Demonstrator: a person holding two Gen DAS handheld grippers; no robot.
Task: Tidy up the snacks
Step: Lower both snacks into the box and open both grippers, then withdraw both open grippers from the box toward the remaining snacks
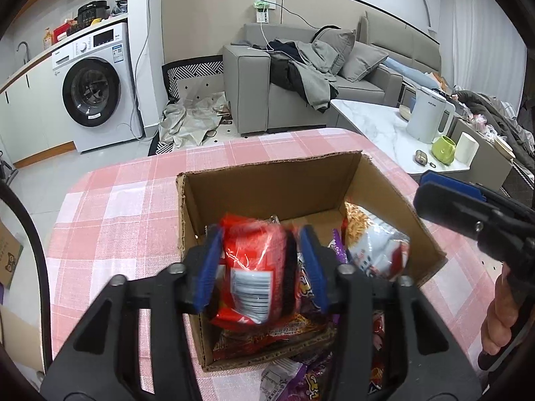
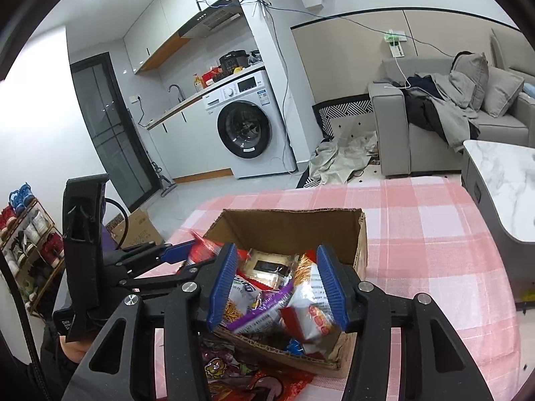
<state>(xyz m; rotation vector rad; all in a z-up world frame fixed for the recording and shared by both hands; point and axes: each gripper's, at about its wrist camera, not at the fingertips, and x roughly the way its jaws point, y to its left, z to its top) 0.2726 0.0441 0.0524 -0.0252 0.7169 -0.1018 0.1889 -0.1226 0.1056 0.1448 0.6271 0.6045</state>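
An open cardboard box (image 1: pixel 267 187) stands on a pink checked tablecloth (image 1: pixel 117 207); it also shows in the right wrist view (image 2: pixel 294 224). My left gripper (image 1: pixel 264 264) is shut on a red snack packet (image 1: pixel 250 267) and holds it over the box's near left part. A white and orange packet (image 1: pixel 378 244) lies inside at the right. My right gripper (image 2: pixel 277 287) is open above the box, over a purple packet (image 2: pixel 264 307) and a white and red packet (image 2: pixel 311 304), gripping nothing. The left gripper's fingers (image 2: pixel 177 252) show in the right wrist view at the box's left.
Loose snack packets (image 2: pixel 240 377) lie on the cloth in front of the box. A marble side table (image 1: pixel 378 127) with a kettle (image 1: pixel 428 113) and green mug (image 1: pixel 443 150) stands right. A grey sofa (image 1: pixel 301 77) and washing machine (image 1: pixel 97 90) are behind.
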